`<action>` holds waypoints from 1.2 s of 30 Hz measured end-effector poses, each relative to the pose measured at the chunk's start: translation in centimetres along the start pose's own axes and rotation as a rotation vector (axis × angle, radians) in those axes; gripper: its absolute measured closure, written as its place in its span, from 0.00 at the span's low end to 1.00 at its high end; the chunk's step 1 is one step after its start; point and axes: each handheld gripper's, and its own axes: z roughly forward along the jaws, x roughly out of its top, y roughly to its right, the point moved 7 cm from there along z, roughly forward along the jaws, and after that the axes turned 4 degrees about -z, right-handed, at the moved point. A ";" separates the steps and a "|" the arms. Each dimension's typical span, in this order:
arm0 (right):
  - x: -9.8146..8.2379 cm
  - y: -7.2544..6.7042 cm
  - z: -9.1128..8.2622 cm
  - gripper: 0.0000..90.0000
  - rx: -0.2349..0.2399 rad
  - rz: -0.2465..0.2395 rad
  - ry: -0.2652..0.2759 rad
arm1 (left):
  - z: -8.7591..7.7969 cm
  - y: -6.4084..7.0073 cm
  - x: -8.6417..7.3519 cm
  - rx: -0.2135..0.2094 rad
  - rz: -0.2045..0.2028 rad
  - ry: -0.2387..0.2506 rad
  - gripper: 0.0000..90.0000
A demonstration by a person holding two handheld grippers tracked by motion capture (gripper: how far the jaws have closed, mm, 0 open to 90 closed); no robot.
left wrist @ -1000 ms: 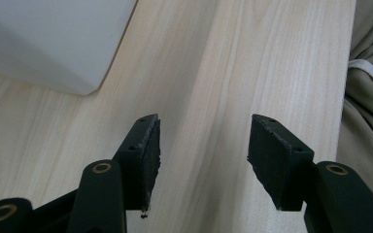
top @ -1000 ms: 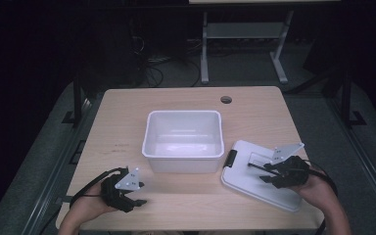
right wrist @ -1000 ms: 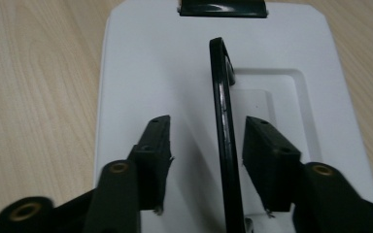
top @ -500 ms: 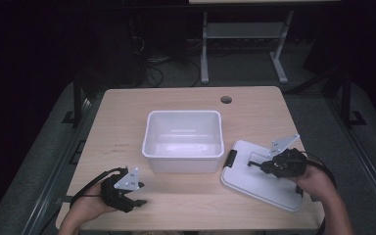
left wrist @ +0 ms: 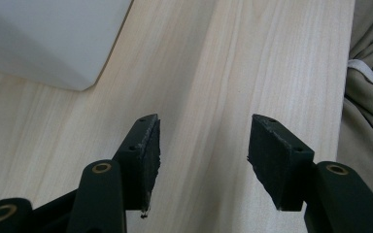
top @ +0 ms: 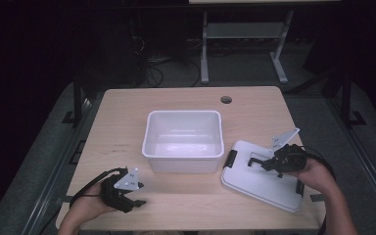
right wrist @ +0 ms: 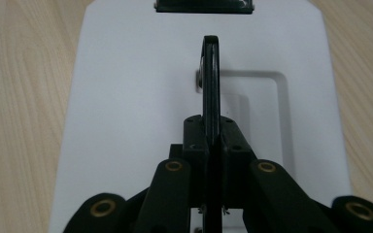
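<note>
A white lid point(top: 254, 185) with a black handle point(top: 254, 158) lies flat on the table to the right of an empty white bin point(top: 183, 164). My right gripper point(top: 266, 164) reaches in from the right, and its jaws have just closed on that handle. In the right gripper view the handle point(right wrist: 210, 73) stands on edge, pinched between the pads of my right gripper point(right wrist: 211, 132) above the lid point(right wrist: 126, 97). My left gripper point(top: 138, 197) rests near the table's front left edge. In the left gripper view, my left gripper point(left wrist: 204, 150) stands open over bare wood.
The wooden table point(top: 127, 107) has a round cable hole point(top: 226, 100) at the back. A black latch point(right wrist: 204, 6) sits on the lid's far end. The bin's corner point(left wrist: 53, 39) lies ahead of the left jaws, with cloth point(left wrist: 369, 87) past the table edge.
My right gripper has moved a little leftward over the lid and its jaws have shut on the handle. The left gripper has stayed where it was.
</note>
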 end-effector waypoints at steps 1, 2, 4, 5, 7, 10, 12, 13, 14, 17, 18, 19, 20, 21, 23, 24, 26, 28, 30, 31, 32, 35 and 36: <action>0.0 0.0 -0.1 0.93 0.002 -0.003 -0.003 | 0.0 0.0 0.0 0.000 -0.001 -0.001 0.50; 0.0 0.0 -0.2 0.93 0.005 -0.004 -0.004 | 0.0 0.0 0.0 -0.002 -0.002 -0.001 0.50; 0.0 0.0 -0.4 0.93 0.005 -0.009 -0.008 | 0.0 0.1 -0.1 -0.001 -0.004 0.003 0.50; 0.1 0.0 -0.7 0.93 -0.001 -0.012 -0.012 | -0.1 0.1 -0.1 -0.002 0.000 0.001 0.50; 0.3 0.0 -1.1 0.93 -0.002 -0.021 -0.009 | -0.2 0.1 -0.1 0.000 -0.001 0.003 0.50; 0.6 0.0 -2.1 0.93 -0.001 -0.030 0.002 | -0.3 0.0 -0.1 0.001 -0.005 0.009 0.50; 0.8 -0.1 -2.7 0.93 -0.002 -0.033 0.009 | -0.4 0.0 -0.2 0.004 -0.003 0.007 0.50; 1.0 0.0 -3.0 0.93 -0.007 -0.039 0.015 | -0.5 0.0 -0.2 0.006 -0.001 0.007 0.50; 1.2 -0.1 -3.4 0.93 -0.007 -0.040 0.018 | -0.5 0.0 -0.2 0.007 -0.001 0.008 0.50; 1.6 -0.2 -4.5 0.93 -0.012 -0.051 0.037 | -0.6 0.0 -0.1 0.009 -0.002 0.011 0.50; 1.8 -0.2 -4.9 0.93 -0.011 -0.056 0.042 | -0.6 0.1 -0.1 0.009 -0.003 0.011 0.50; 1.9 -0.2 -5.2 0.93 -0.014 -0.063 0.045 | -0.6 0.1 -0.1 0.008 -0.002 0.011 0.50; 2.0 -0.2 -5.5 0.93 -0.014 -0.066 0.048 | -0.5 0.1 0.0 0.005 -0.002 0.014 0.50; 2.2 -0.2 -5.8 0.93 -0.015 -0.069 0.051 | -0.5 0.2 0.0 0.003 -0.003 0.015 0.50; 2.3 -0.2 -6.3 0.93 -0.020 -0.070 0.055 | -0.4 0.2 0.0 0.003 -0.002 0.013 0.50; 2.4 -0.1 -6.6 0.93 -0.020 -0.074 0.058 | -0.4 0.2 0.0 0.002 0.002 0.010 0.50; 2.4 -0.1 -7.0 0.93 -0.025 -0.077 0.058 | -0.3 0.2 0.0 -0.001 0.001 0.010 0.50; 2.5 0.0 -7.4 0.93 -0.027 -0.079 0.057 | -0.3 0.2 0.0 -0.002 0.000 0.008 0.50; 2.6 0.0 -7.9 0.93 -0.028 -0.085 0.054 | -0.3 0.2 -0.1 0.001 -0.001 0.007 0.50; 2.6 0.0 -8.0 0.93 -0.031 -0.090 0.055 | -0.3 0.1 -0.1 0.003 -0.002 0.007 0.50; 2.7 0.0 -8.2 0.93 -0.032 -0.092 0.056 | -0.2 0.1 -0.1 0.003 -0.004 0.007 0.50; 3.0 0.1 -8.7 0.93 -0.038 -0.100 0.054 | -0.1 0.1 0.0 0.000 -0.009 0.010 0.49; 3.2 0.1 -8.9 0.93 -0.041 -0.102 0.058 | -0.1 0.2 -0.1 -0.002 -0.009 0.009 0.49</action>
